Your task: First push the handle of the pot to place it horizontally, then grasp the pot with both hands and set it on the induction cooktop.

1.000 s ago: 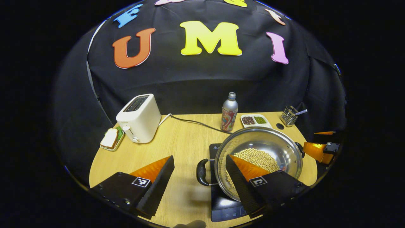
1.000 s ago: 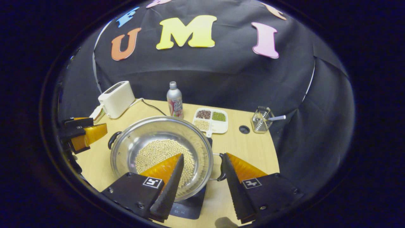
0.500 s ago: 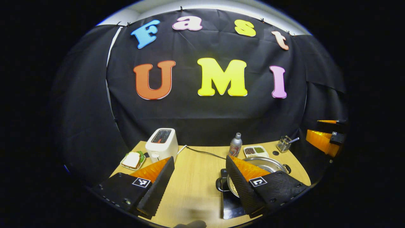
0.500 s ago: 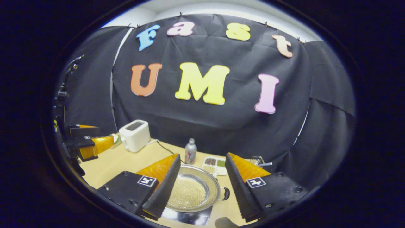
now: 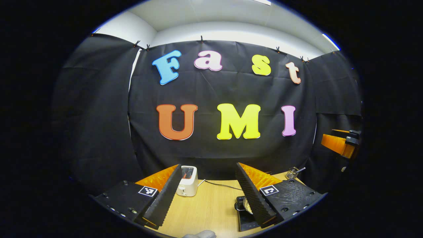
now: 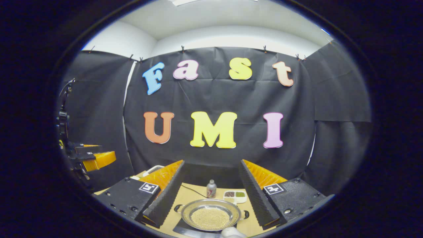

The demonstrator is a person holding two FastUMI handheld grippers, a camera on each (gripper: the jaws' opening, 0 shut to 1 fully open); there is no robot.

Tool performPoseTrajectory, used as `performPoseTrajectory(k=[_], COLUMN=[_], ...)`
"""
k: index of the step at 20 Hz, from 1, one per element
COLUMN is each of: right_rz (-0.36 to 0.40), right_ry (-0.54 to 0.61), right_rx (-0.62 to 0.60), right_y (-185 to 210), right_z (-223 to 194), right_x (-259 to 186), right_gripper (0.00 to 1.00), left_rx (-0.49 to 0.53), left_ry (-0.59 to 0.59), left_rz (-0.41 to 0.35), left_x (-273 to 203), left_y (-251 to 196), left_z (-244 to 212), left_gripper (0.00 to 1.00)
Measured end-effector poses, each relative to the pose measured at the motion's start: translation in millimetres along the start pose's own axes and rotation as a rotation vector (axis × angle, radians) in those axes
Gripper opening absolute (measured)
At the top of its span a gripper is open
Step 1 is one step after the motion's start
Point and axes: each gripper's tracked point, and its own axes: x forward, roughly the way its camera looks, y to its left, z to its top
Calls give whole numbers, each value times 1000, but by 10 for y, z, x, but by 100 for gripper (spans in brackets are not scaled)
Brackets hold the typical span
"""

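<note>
A steel pot (image 6: 211, 216) holding pale beans sits on the black induction cooktop (image 6: 183, 230), its two black side handles (image 6: 178, 208) pointing left and right. My right gripper (image 6: 211, 162) hangs open high above it with nothing between its fingers. In the left gripper view my left gripper (image 5: 208, 164) is open and empty too, and its right finger hides most of the pot (image 5: 244, 205) on the cooktop (image 5: 246, 225). Each gripper appears at the edge of the other's view: the right gripper (image 5: 340, 143) and the left gripper (image 6: 96, 157), both far above the table.
On the wooden table (image 5: 208, 208) stand a white toaster (image 5: 187, 181) with its cord, a drinks bottle (image 6: 211, 189), a white divided dish of beans (image 6: 235, 196) and a wire utensil rack (image 5: 292, 172).
Both grippers have let go of the pot handles, then risen and drawn back, so the table looks small and far below. The pot stays on the cooktop.
</note>
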Motion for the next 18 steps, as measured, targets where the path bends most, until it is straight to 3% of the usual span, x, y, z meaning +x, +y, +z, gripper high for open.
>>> performPoseTrajectory(k=[9,18], right_rz=[-81,-118], right_ry=[-50,-30], right_rx=[31,17], right_y=[-402,-551], right_z=[86,-49], right_x=[-490,-693], right_gripper=[100,100], left_rx=[33,21], left_ry=[-76,-79], left_rz=[65,29], left_x=[-473,-562], left_y=[306,129], left_z=[215,214], left_gripper=[97,97])
